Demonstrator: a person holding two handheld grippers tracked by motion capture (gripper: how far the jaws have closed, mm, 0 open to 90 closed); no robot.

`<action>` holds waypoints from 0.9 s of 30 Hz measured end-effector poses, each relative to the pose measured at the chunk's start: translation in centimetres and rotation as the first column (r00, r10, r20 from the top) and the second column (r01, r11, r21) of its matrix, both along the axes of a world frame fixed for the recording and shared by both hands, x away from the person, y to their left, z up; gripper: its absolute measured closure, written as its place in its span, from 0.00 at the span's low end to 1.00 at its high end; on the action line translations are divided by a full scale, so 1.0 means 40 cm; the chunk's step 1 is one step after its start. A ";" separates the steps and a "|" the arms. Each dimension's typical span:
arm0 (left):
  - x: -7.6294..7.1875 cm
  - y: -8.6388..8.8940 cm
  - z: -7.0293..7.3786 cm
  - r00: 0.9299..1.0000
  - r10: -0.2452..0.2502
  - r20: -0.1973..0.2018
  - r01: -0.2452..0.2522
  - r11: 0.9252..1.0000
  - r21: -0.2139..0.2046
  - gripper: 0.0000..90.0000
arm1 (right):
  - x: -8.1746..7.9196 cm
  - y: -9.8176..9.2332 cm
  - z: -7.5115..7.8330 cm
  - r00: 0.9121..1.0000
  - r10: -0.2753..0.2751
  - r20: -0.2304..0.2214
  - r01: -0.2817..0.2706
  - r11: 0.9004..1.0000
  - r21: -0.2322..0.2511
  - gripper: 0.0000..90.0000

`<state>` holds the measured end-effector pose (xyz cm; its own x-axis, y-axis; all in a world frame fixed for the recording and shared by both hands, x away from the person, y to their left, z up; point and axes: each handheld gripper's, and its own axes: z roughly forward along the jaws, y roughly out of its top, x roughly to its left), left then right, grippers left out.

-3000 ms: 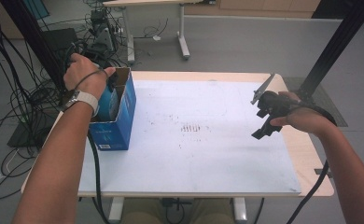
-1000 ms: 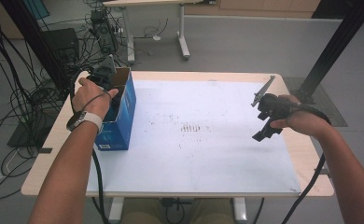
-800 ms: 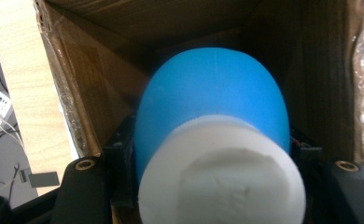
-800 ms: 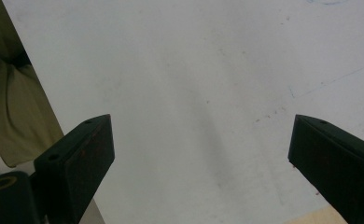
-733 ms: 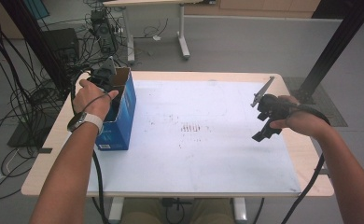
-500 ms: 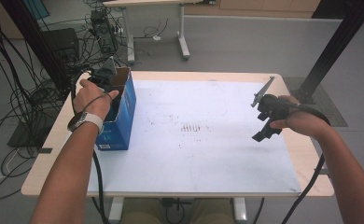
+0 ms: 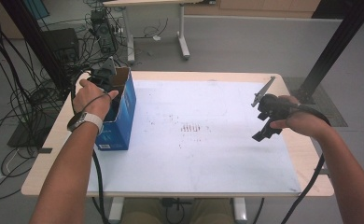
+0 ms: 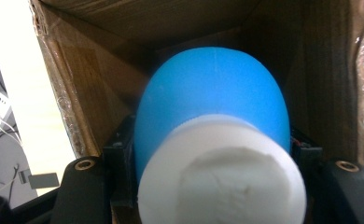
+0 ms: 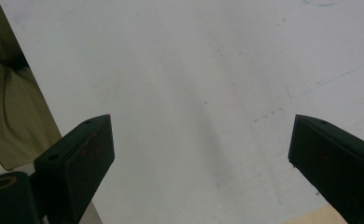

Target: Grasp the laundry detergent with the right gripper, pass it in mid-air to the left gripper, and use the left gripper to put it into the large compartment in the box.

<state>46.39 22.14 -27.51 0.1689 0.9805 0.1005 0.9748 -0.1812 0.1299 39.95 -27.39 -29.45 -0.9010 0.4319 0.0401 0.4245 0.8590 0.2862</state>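
My left gripper is shut on a blue rounded object with a white round end that faces the camera. Its two black jaws press on the object's sides. All this sits inside the open cardboard box, whose brown inner walls surround the object. In the high view the box is blue outside and stands at the table's left. The left hand holds that gripper at its open top. At the right, my right gripper hovers over the white table top, open, with nothing between its fingers.
The white mat covers most of the wooden table, with faint red marks near the middle. Cables and equipment lie on the floor to the left. A black post rises at the back right. Another table's legs stand behind.
Since the earliest frame the left hand has drawn back a little toward the person over the box. Over the last second both hands have kept still.
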 end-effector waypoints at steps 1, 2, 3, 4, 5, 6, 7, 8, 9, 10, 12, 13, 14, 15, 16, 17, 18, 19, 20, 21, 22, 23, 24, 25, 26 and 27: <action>0.000 0.000 0.000 1.000 0.000 0.001 0.000 1.000 0.001 0.42 | 0.000 0.000 0.000 1.000 0.000 0.000 0.000 1.000 0.000 0.08; 0.000 -0.001 0.000 1.000 0.000 0.001 0.000 1.000 0.001 0.42 | 0.000 0.000 0.001 1.000 0.000 0.001 0.000 1.000 0.000 0.08; 0.000 -0.001 0.000 1.000 0.000 0.001 0.000 1.000 0.002 0.42 | 0.000 0.000 0.001 1.000 0.001 0.002 -0.001 1.000 -0.001 0.08; 0.001 -0.001 0.000 1.000 0.000 0.000 0.000 1.000 0.002 0.42 | -0.001 0.000 0.001 1.000 0.000 0.002 0.000 1.000 0.000 0.08; 0.001 -0.001 0.000 1.000 0.000 -0.001 0.000 1.000 0.002 0.42 | -0.001 0.000 0.002 1.000 -0.001 0.003 0.001 1.000 0.000 0.08; 0.001 0.000 0.000 1.000 0.000 -0.002 0.000 1.000 0.001 0.42 | -0.001 -0.001 0.002 1.000 -0.002 0.004 0.002 1.000 0.001 0.08; 0.001 0.000 0.000 1.000 -0.001 -0.005 0.001 1.000 0.001 0.42 | -0.001 -0.001 0.002 1.000 -0.002 0.003 0.002 1.000 0.001 0.08; 0.001 0.001 0.000 1.000 -0.001 -0.005 0.001 1.000 0.000 0.42 | -0.001 -0.001 0.002 1.000 -0.002 0.003 0.002 1.000 0.001 0.08; 0.001 0.001 0.001 1.000 0.000 -0.006 0.000 1.000 0.000 0.42 | -0.001 -0.001 0.002 1.000 -0.002 0.003 0.002 1.000 0.001 0.08; 0.001 0.001 0.000 1.000 0.000 -0.006 0.000 1.000 0.000 0.42 | -0.001 0.000 0.002 1.000 -0.002 0.004 0.002 1.000 -0.001 0.08; 0.001 0.001 0.000 1.000 -0.001 -0.005 0.001 1.000 0.000 0.42 | -0.001 0.000 0.003 1.000 -0.002 0.004 0.002 1.000 0.001 0.08; 0.000 0.000 0.000 1.000 -0.002 0.000 0.002 1.000 0.001 0.42 | 0.000 -0.001 0.004 1.000 0.000 0.006 0.000 1.000 -0.002 0.08; 0.000 0.000 0.000 1.000 -0.003 0.001 0.003 1.000 0.001 0.42 | 0.000 -0.001 0.004 1.000 -0.001 0.006 0.001 1.000 -0.001 0.08; 0.000 0.000 0.000 1.000 -0.002 0.001 0.002 1.000 0.001 0.42 | -0.001 -0.001 0.005 1.000 -0.001 0.006 0.001 1.000 0.000 0.08; 0.000 0.000 0.000 1.000 -0.002 0.000 0.002 1.000 0.001 0.42 | -0.001 -0.001 0.005 1.000 -0.001 0.006 0.001 1.000 -0.001 0.08; 0.000 0.000 0.000 1.000 -0.003 -0.002 0.003 1.000 0.002 0.42 | -0.001 -0.001 0.005 1.000 0.000 0.006 0.000 1.000 -0.002 0.08; 0.000 0.000 0.000 1.000 -0.003 -0.001 0.003 1.000 0.002 0.42 | -0.001 -0.002 0.005 1.000 -0.001 0.006 0.001 1.000 -0.001 0.08; 0.000 0.000 0.000 1.000 -0.003 -0.002 0.003 1.000 0.002 0.42 | -0.002 -0.002 0.004 1.000 -0.001 0.006 0.001 1.000 -0.001 0.08; 0.000 0.001 0.000 1.000 -0.004 -0.004 0.004 1.000 0.001 0.42 | -0.002 -0.001 0.004 1.000 -0.001 0.006 0.001 1.000 -0.001 0.08; 0.000 0.001 0.000 1.000 -0.004 -0.004 0.004 1.000 0.001 0.42 | -0.002 -0.002 0.004 1.000 -0.001 0.005 0.001 1.000 -0.001 0.08; 0.000 0.001 0.000 1.000 -0.004 -0.003 0.004 1.000 0.001 0.42 | -0.002 -0.002 0.004 1.000 -0.003 0.006 0.003 1.000 0.000 0.08; 0.000 0.001 0.000 1.000 -0.004 -0.004 0.004 1.000 0.000 0.42 | -0.003 -0.003 0.004 1.000 -0.004 0.004 0.004 1.000 -0.002 0.08; 0.000 0.001 0.000 1.000 -0.004 -0.004 0.004 1.000 0.000 0.42 | -0.003 -0.003 0.003 1.000 -0.004 0.005 0.004 1.000 -0.002 0.08; 0.000 0.001 0.000 1.000 -0.003 -0.005 0.003 1.000 0.000 0.42 | -0.003 -0.003 0.003 1.000 -0.003 0.004 0.003 1.000 -0.002 0.08; 0.000 0.001 0.000 1.000 -0.003 -0.005 0.003 1.000 0.000 0.42 | -0.003 -0.003 0.004 1.000 -0.004 0.005 0.004 1.000 -0.001 0.08; 0.000 0.001 0.000 1.000 -0.003 -0.006 0.003 1.000 0.000 0.42 | -0.003 -0.002 0.004 1.000 -0.003 0.005 0.003 1.000 -0.003 0.08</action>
<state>46.38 22.19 -27.50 0.1721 0.9800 0.0998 0.9751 -0.1838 0.1240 39.82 -27.49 -29.29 -0.8999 0.4347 0.0344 0.4256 0.8585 0.2860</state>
